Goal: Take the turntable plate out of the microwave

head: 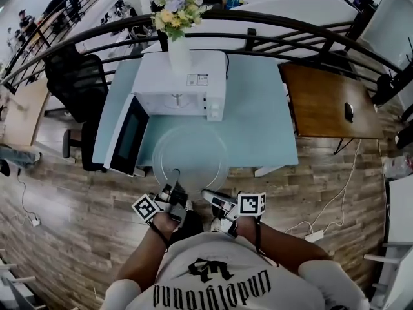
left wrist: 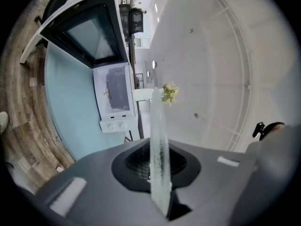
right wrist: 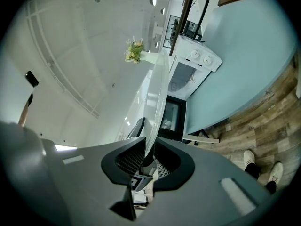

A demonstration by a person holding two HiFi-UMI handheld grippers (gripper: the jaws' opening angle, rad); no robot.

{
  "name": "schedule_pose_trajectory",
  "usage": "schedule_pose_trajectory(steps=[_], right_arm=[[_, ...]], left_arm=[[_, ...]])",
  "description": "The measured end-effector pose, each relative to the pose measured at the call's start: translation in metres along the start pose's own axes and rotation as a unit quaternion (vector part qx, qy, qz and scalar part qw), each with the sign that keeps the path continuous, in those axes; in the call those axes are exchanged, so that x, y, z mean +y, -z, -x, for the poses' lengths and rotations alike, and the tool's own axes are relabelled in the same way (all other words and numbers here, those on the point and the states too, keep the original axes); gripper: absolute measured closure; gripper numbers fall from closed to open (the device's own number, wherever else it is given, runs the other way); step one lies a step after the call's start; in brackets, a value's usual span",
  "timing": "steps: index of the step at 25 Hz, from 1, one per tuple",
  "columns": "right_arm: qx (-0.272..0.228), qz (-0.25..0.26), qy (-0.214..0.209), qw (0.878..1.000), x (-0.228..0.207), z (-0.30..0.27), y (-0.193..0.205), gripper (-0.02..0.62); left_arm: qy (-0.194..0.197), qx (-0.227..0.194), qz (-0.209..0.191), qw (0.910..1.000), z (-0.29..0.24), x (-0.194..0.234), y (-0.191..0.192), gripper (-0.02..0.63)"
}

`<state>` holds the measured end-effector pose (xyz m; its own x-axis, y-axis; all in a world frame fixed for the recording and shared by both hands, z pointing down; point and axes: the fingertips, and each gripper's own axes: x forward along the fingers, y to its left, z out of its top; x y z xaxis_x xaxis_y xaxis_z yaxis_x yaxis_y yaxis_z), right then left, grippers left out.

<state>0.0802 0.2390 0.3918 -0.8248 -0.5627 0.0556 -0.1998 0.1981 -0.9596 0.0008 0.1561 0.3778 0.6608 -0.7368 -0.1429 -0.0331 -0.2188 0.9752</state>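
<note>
- Two grips carry the whole load: the left gripper (head: 174, 191) and the right gripper (head: 210, 196) each have their fingers (left wrist: 134, 163) closed on the near rim of the glass turntable plate (head: 189, 155). The plate is out of the microwave (head: 181, 86) and held in the air over the front edge of the bench (head: 264, 128).
- Both holds sit side by side on one edge, so the far side hangs unsupported. I judge that the plate could lever downward and slide out of the pads.
- Smooth glass pinched at a thin rim may slip if either hand twists or if the hands drift apart.
- The open door (head: 128, 133) stands just left of the plate, so a swing that way could knock them together.
- Setting the plate down hard, or far edge first, could chip or crack it.
</note>
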Motion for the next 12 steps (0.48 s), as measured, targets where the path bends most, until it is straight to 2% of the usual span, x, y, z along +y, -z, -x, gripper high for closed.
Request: schedule_pose_trajectory(steps=[5,12], right_arm=[[-0.003,-0.003,-0.007,1.000,0.013,0.014,0.026,0.543],[-0.018,0.010,-0.006,1.000,0.030,0.013,0.055,0.543]], left_arm=[[0.003,0.004,-0.001,1.0000,0.024,-0.013,0.016,0.529],[0.016,0.024,0.000,0.9996,0.052,-0.026,0.016,0.529]])
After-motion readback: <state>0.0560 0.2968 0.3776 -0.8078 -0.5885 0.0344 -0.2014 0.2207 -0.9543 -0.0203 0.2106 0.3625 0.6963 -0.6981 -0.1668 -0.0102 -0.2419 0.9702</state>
